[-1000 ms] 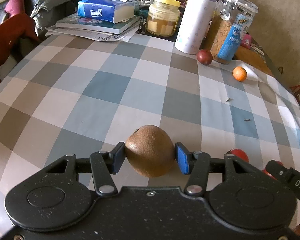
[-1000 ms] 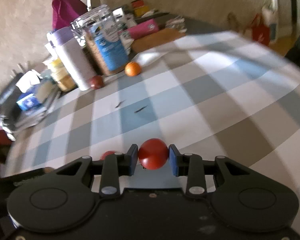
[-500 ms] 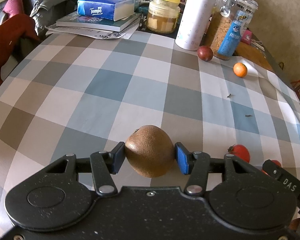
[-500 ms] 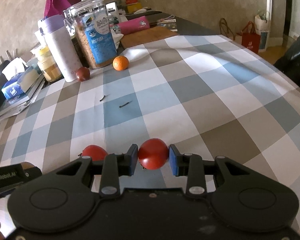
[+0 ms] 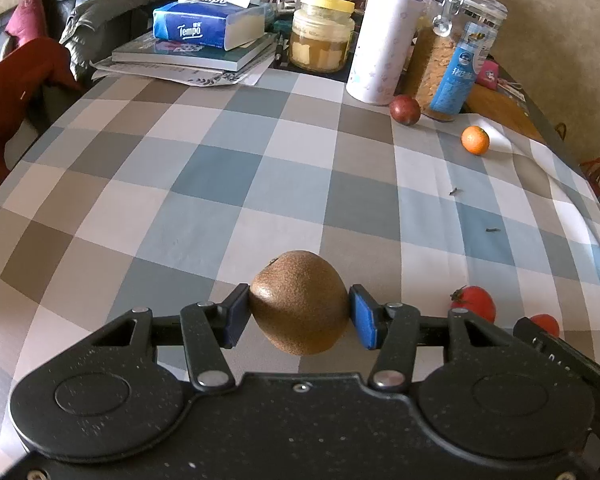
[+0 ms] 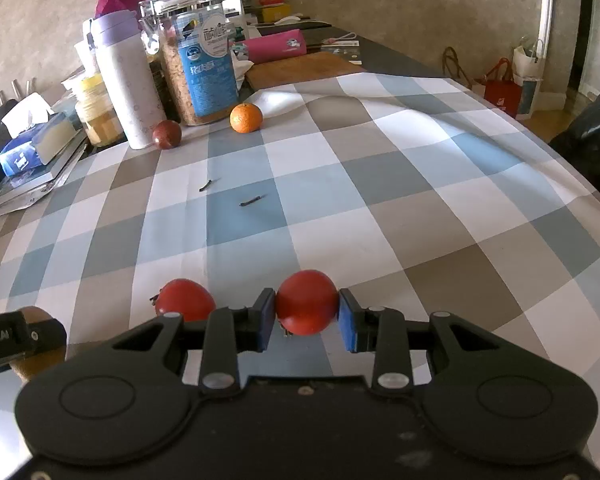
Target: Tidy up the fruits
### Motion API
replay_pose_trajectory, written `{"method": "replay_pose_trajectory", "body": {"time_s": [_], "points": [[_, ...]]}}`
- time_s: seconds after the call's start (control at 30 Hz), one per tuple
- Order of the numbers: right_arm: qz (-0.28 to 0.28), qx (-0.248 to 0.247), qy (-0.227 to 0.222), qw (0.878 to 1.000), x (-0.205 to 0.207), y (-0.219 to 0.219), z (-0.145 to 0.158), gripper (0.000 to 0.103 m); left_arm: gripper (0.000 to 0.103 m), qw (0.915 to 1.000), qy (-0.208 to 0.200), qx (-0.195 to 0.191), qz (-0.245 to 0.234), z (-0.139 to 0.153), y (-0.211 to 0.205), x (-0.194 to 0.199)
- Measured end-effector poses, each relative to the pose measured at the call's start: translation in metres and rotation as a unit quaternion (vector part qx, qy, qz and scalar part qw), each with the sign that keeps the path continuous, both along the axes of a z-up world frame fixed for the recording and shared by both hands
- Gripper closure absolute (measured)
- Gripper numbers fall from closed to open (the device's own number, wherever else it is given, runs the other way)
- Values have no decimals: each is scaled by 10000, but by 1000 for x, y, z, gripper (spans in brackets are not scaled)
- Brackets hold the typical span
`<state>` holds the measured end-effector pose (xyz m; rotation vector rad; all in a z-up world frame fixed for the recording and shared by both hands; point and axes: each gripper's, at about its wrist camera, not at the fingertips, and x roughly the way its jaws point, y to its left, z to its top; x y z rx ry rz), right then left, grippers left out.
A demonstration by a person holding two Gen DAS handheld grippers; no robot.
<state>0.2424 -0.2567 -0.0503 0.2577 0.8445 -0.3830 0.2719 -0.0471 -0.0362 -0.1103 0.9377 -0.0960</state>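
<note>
Your left gripper (image 5: 299,312) squeezes a fuzzy brown kiwi (image 5: 299,302); your right gripper (image 6: 306,314) squeezes a red tomato (image 6: 306,301), both above the cloth (image 5: 220,168)

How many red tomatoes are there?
2. One round red tomato is squeezed in the right gripper; the other red tomato lies on the checked tablecloth just left of it. More may be hidden.

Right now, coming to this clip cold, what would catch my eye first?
Both grippers are loaded: the left gripper is clamped on a brown kiwi, the right gripper on a red tomato, above the checked tablecloth. A second tomato lies on the cloth just left of the held one. At the far edge, a small orange and a dark red fruit sit by the jars.
</note>
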Motion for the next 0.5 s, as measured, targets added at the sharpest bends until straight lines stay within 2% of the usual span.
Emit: {"method": "replay_pose_trajectory", "body": {"time_s": [0.33,0.5], "points": [[-172,197,-135,9996,-2,-5,2,68,45,9995,-185,202,162,6,3,-2],[-161,119,-208,9996,-1,-2,2,68,44,9990,-272,289,220,9,3,-3]]}}
